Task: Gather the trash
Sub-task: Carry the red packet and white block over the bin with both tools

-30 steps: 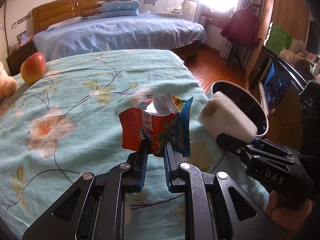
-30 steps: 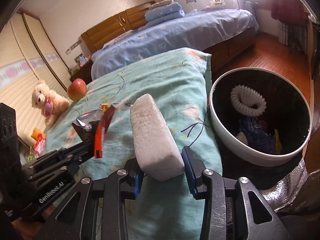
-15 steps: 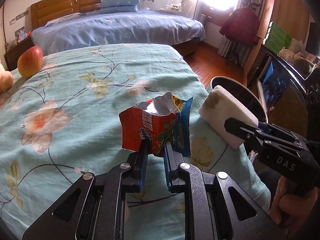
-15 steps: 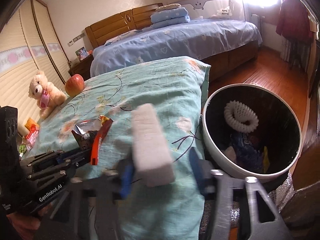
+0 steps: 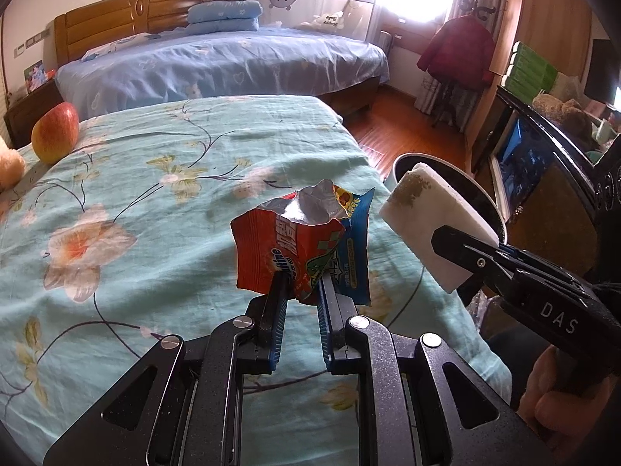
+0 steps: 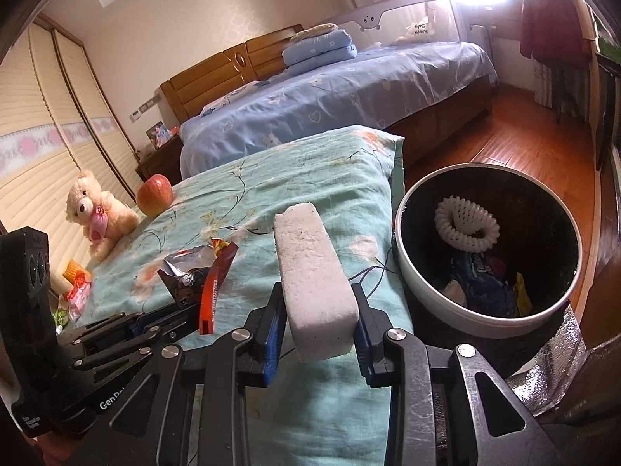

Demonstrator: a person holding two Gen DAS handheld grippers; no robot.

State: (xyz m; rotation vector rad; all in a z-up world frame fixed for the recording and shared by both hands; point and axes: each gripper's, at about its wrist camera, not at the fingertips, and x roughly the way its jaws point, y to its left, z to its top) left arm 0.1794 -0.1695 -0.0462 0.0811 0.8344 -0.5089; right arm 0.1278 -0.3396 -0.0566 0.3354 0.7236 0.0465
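A crumpled red and blue snack wrapper (image 5: 295, 248) stands up between the pads of my left gripper (image 5: 300, 283), which is shut on its lower edge above the floral bedspread. My right gripper (image 6: 317, 295) is closing its jaws on a white foam block (image 6: 310, 256), and both pads press its near end. The block (image 5: 427, 225) sticks out beside the wrapper (image 6: 209, 268), just left of a round white bin (image 6: 427, 303). The bin holds a white ribbed ring (image 6: 465, 229) and blue wrappers. My left gripper (image 6: 182, 306) shows low at the left of the right wrist view.
An apple (image 6: 154, 194) and a teddy bear (image 6: 97, 213) sit at the far left of the teal bedspread (image 5: 136, 202). Small packets (image 6: 75, 283) lie near the bear. A blue bed stands behind, wooden floor to the right, a foil sheet (image 6: 559, 372) under the bin.
The right gripper's jaws have drawn in against the foam block. The block has shifted slightly toward the bin. The left gripper keeps the same hold on the wrapper.
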